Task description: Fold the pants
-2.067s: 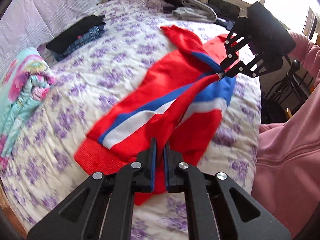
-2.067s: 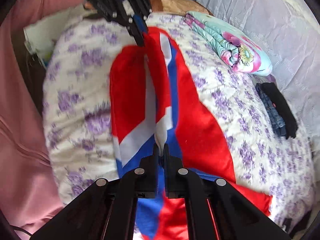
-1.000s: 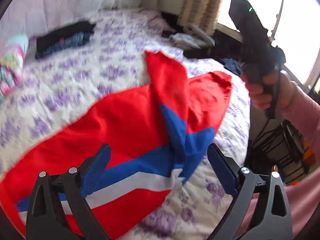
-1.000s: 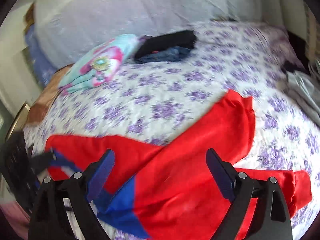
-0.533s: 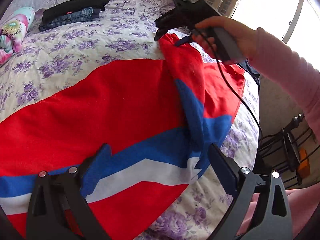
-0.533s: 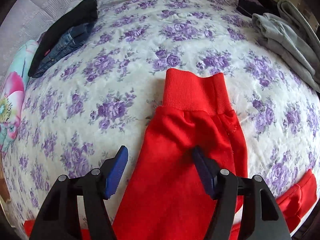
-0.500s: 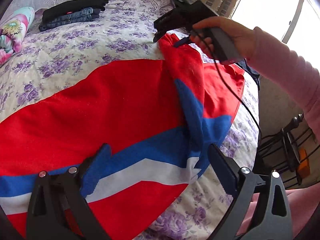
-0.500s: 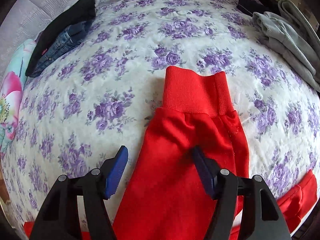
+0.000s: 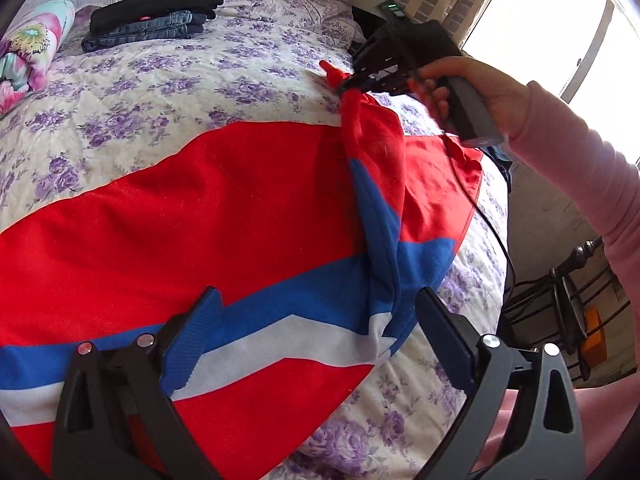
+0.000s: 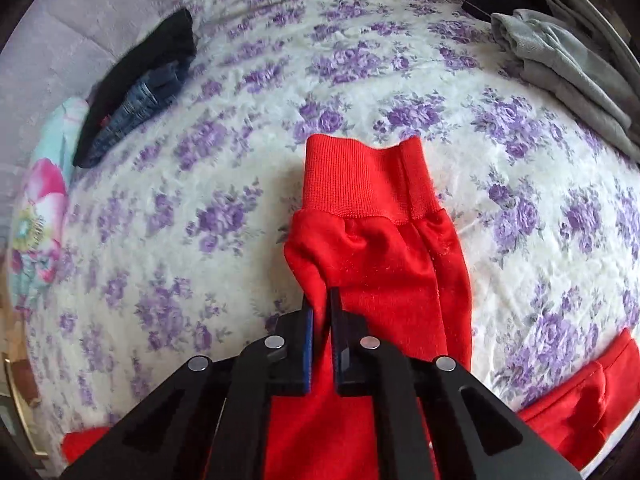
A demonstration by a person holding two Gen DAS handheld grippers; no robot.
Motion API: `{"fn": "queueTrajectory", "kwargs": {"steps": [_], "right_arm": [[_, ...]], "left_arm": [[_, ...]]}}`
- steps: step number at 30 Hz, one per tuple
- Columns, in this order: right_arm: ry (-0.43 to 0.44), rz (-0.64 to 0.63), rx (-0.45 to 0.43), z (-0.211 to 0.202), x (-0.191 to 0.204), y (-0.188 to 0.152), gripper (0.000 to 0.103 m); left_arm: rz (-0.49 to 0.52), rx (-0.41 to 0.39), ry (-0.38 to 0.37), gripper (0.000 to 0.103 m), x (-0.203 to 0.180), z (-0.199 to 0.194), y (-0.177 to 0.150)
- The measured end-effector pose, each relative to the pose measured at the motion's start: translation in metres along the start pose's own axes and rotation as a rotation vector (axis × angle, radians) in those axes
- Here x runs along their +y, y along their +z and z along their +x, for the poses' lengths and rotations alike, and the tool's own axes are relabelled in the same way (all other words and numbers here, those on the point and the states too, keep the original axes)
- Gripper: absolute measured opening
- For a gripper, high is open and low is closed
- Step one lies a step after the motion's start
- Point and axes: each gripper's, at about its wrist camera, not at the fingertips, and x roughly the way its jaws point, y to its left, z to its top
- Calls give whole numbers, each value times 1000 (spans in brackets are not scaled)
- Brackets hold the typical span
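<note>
Red pants (image 9: 200, 208) with blue and white stripes lie spread on the flowered bedspread (image 9: 168, 80). My left gripper (image 9: 316, 296) hovers open over the blue and white stripe near the crumpled middle, holding nothing. One red leg (image 10: 380, 272) ends in a ribbed cuff (image 10: 360, 176) lying flat. My right gripper (image 10: 320, 296) has its jaws closing down tight, with the pads pinching the left edge of that leg just below the cuff. In the left wrist view the right gripper (image 9: 344, 88) sits at the far end of the leg, held by a hand (image 9: 480, 92) in a pink sleeve.
A folded stack of dark clothes and jeans (image 9: 148, 20) lies at the far side of the bed, beside a rolled floral blanket (image 9: 28, 52). Grey garments (image 10: 560, 52) lie by the far right. The bed edge drops off at right, with a dark metal chair (image 9: 568, 280) beyond.
My right gripper went from wide open over the leg to shut on its edge near the cuff. My left gripper stayed open and sank slightly toward the stripes.
</note>
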Motion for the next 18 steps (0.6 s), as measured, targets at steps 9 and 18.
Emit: {"fn": "queueTrajectory", "kwargs": {"steps": [9, 18], "right_arm": [[690, 158, -315, -130, -111, -70, 7], [704, 510, -343, -75, -272, -173, 44]], "left_arm": [[-12, -18, -36, 95, 4, -2, 0], [-25, -34, -38, 95, 7, -1, 0]]}}
